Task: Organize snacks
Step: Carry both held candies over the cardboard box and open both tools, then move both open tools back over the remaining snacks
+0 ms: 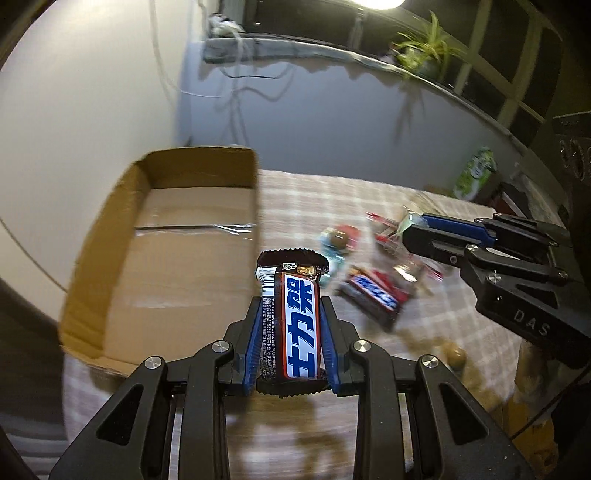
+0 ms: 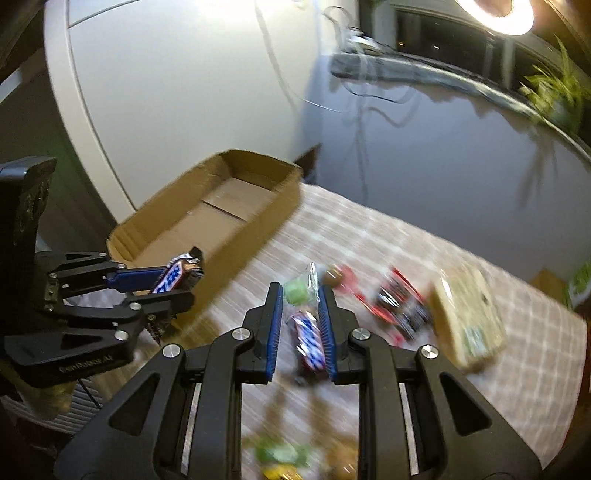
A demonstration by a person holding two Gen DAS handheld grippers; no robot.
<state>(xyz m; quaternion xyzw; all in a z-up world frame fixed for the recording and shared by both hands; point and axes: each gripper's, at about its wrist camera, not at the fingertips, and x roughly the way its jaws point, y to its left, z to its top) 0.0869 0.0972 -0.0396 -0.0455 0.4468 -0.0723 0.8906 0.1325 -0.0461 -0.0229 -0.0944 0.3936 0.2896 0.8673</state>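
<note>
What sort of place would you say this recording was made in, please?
Probably a room in a home: a table under a checked cloth strewn with snacks, a potted plant on a sill by a dark window, and a lamp lit above. A cardboard box stands on the table.

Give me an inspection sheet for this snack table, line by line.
Surface: checked tablecloth.
Job's things: cardboard box, no snacks seen inside; chocolate bar; green candy bag; loose snacks on the cloth.
Clutter: beige packet.
Grippers: left hand-held gripper shut on the chocolate bar; right hand-held gripper shut on the green candy bag.
Cables: wires hang down the wall.
Surroundings: potted plant, lamp.
</note>
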